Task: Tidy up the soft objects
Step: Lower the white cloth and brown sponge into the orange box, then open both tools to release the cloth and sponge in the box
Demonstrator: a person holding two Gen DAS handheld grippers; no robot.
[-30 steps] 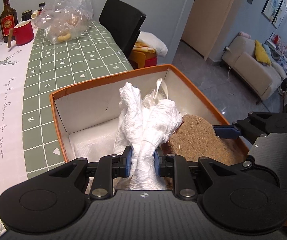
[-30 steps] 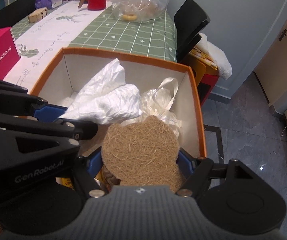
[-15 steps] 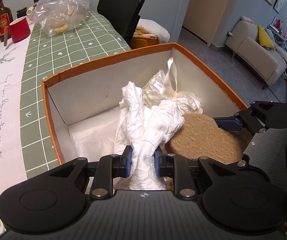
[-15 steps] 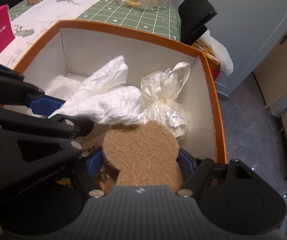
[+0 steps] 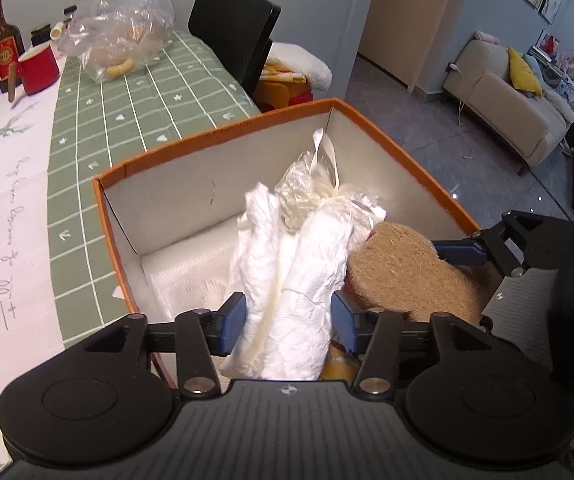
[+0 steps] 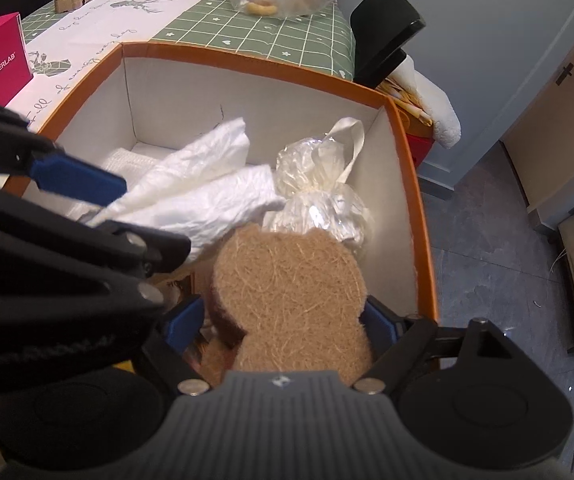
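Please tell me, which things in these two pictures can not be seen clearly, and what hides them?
- Box floor, both views: mostly covered by the white bag, clear bag and brown pad.
- Pad's near end, right view: hidden behind the right gripper body.
- Yellow item under the left gripper, left view: only a sliver shows.
- Bottle label: too small.

Left wrist view close above the orange box (image 5: 223, 132), angled down and forward toward the table's far end, right wrist view just beside it, equally close, both sharing the box's inside and green tablecloth (image 6: 287, 36)
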